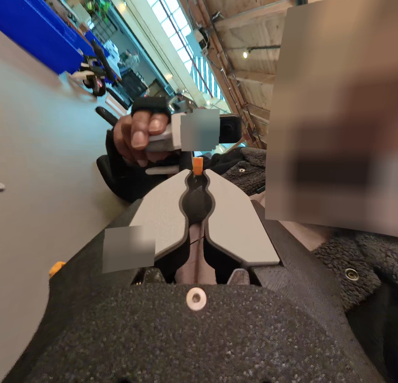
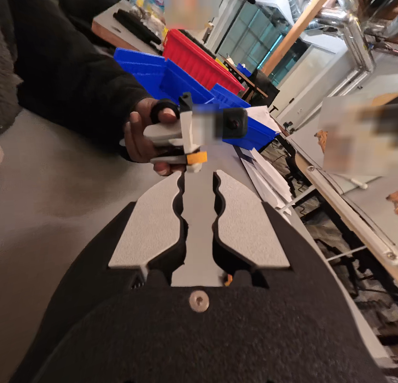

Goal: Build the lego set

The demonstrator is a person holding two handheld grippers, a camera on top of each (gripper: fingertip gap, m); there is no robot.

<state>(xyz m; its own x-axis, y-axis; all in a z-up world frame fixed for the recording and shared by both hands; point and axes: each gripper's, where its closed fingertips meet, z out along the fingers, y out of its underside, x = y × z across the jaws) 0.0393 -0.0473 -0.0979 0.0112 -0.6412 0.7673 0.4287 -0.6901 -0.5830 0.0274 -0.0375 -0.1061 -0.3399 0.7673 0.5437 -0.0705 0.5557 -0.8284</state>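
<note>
The left gripper [image 1: 197, 174] is raised off the grey table [image 1: 43, 157], and its two grey fingers [image 1: 163, 211] pinch in at the tips around a small orange lego piece [image 1: 197, 167]. The piece stands up at twelve o'clock from the jaws, most of its length poking out beyond the fingertips, only its lower end caught between them. So the left jaws are clamped on the orange piece.

In the right wrist view, the right gripper [image 2: 198, 174] has its jaws parted, a clear strip of table showing between the fingers [image 2: 150, 222], nothing held. Just past its tips, at twelve o'clock, the left gripper comes in from nine o'clock, carried by a hand [image 2: 137, 135] in a dark sleeve. The orange piece [image 2: 197, 157] sits at the end of it, with a small whitish piece [image 2: 195, 168] touching its underside. That pair hangs just beyond the right fingertips, outside the gap, slightly toward eleven o'clock of the opening.

In the left wrist view, the right gripper [image 1: 163, 168] faces back, held by a hand [image 1: 137, 135], at about eleven o'clock from the orange piece.

Blue bins [image 2: 172, 75] and a red bin [image 2: 198, 64] stand at the back of the table, toward twelve o'clock. White paper sheets [image 2: 265, 174] lie at two o'clock.
</note>
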